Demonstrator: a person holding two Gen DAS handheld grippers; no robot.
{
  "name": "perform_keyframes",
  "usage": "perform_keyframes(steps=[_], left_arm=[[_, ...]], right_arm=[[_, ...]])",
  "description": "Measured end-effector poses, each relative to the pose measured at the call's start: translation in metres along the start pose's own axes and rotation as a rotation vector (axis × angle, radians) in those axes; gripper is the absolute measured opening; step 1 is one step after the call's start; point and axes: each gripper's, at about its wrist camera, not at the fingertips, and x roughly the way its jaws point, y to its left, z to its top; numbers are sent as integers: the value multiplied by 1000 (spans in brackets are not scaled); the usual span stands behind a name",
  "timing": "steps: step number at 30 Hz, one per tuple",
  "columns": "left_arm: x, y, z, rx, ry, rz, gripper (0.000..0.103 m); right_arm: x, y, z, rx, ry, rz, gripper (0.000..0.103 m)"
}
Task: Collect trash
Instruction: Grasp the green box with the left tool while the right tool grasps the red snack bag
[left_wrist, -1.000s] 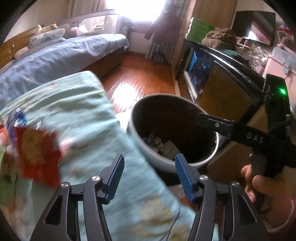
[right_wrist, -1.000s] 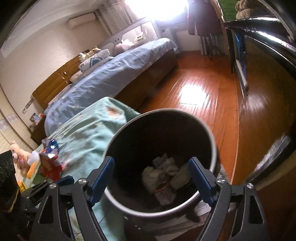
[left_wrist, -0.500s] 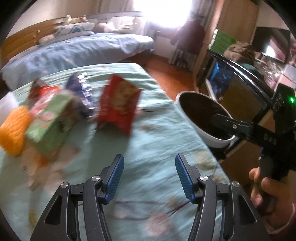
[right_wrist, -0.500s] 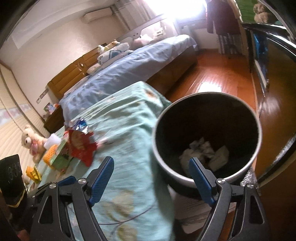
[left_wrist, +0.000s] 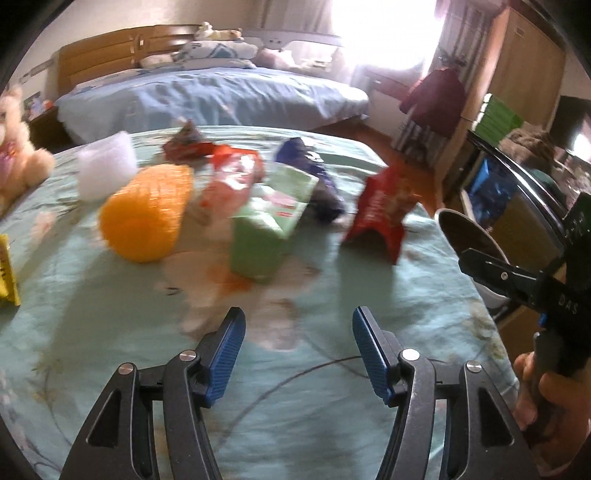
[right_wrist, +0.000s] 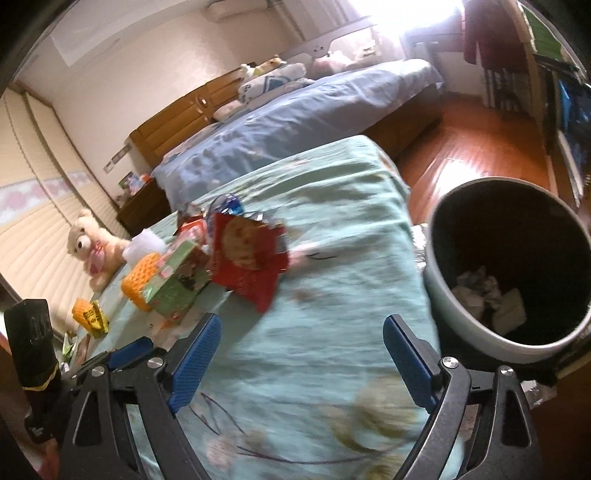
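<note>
Red snack bag (right_wrist: 246, 261), seemingly upright though blurred, beside the bin (right_wrist: 461, 314); your left gripper (left_wrist: 297, 354) gapes empty; your right gripper (right_wrist: 301, 363), lately widening, holds nothing.

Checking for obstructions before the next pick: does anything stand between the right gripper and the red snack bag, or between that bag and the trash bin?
Nothing visible does. The right gripper is open and empty, with only bare green bedspread up to the red snack bag. From the bag to the trash bin there is just cloth and the bed's edge.
</note>
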Motion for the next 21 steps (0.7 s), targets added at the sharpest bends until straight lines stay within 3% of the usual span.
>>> perform_keyframes(steps=[8,21], left_arm=[[-7,10,3,-26,-15,16,60],[15,19,29,-12,-27,26,60]], right_arm=[[20,18,4,-31,21,33,91],[44,19,21,-9,26,56,90]])
